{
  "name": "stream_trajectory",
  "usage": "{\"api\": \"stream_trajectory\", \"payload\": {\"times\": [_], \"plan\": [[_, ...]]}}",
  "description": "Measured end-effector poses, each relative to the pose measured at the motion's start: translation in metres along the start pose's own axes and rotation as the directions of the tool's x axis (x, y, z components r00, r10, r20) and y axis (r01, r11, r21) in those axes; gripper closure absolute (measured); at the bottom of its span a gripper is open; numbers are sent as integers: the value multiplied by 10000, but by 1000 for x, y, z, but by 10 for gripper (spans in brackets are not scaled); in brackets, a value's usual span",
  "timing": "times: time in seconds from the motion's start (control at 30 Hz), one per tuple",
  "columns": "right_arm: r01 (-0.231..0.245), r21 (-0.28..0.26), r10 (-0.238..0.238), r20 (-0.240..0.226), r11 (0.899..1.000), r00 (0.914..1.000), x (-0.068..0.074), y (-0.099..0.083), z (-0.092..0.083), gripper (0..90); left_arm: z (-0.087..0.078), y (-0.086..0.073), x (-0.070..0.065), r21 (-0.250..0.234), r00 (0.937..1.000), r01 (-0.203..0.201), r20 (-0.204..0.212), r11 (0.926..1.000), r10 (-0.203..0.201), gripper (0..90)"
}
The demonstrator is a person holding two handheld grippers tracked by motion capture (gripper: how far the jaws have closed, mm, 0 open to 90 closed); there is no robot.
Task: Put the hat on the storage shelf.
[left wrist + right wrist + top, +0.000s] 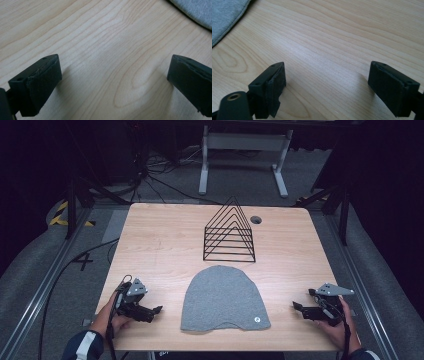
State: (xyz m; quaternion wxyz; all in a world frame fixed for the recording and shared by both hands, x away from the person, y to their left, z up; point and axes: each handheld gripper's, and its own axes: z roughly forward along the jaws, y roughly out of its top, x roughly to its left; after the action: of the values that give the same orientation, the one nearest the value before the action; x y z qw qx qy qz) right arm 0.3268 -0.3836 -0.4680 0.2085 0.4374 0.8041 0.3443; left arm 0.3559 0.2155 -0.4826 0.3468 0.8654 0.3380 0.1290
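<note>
Grey and soft, the hat (224, 299) lies flat on the bench (160, 240) between the left tool (150, 312) and right tool (300, 309), both open and empty, and looks light, floppy, easiest pinched at its bottom edge.

A grey knitted beanie hat (223, 299) lies flat on the light wooden table (160, 245), near its front edge and roughly midway across. Its rounded crown points away toward the far side, and its open hem runs along the near edge, slightly wavy. A small round white badge (256, 319) sits near the hem's right corner.
</note>
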Motion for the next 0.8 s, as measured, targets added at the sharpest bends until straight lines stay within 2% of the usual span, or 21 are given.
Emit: {"api": "stream_trajectory", "payload": {"times": [0.1, 0.3, 0.33, 0.37, 0.53, 0.6, 0.7, 0.77, 0.8], "plan": [[113, -7, -114, -154, 9999, 9998, 1, -1, -1, 151, 3, 3, 1, -2, 10000, 85, -19, 10000, -85, 0], [110, 11, -110, -147, 9999, 9998, 1, -1, -1, 149, 2, 3, 0, -26, 10000, 76, -16, 10000, -77, 7], [21, 1, -21, -121, 10000, 9999, 1, -1, -1, 149, 3, 3, 1, -36, 10000, -72, 22, 10000, 72, 7], [7, -3, -7, -98, 10000, 10000, 0, 0, -1, 149, 3, 4, 0, -9, 10000, 28, 57, 10000, -27, 7], [84, 61, -83, -132, 9999, 9999, 0, 2, 1, 150, 4, 11, 2, 476, 9987, -354, 382, 9982, 336, 8], [210, 285, -202, -268, 9994, 9994, -2, 5, 2, 155, 5, 14, 1, 477, 9979, -526, 398, 9975, 507, 32], [438, 822, -401, -455, 9957, 9982, -2, 14, 3, 205, 6, 18, -2, 214, 9962, -657, 582, 9976, 643, 151], [665, 851, -610, -663, 9942, 9959, 0, 19, 5, 266, 9, 23, -3, 258, 9963, -614, 620, 9978, 597, 166], [692, 870, -626, -767, 9938, 9951, 2, 22, 8, 269, 10, 25, -3, 232, 9961, -618, 646, 9978, 602, 197]]}}
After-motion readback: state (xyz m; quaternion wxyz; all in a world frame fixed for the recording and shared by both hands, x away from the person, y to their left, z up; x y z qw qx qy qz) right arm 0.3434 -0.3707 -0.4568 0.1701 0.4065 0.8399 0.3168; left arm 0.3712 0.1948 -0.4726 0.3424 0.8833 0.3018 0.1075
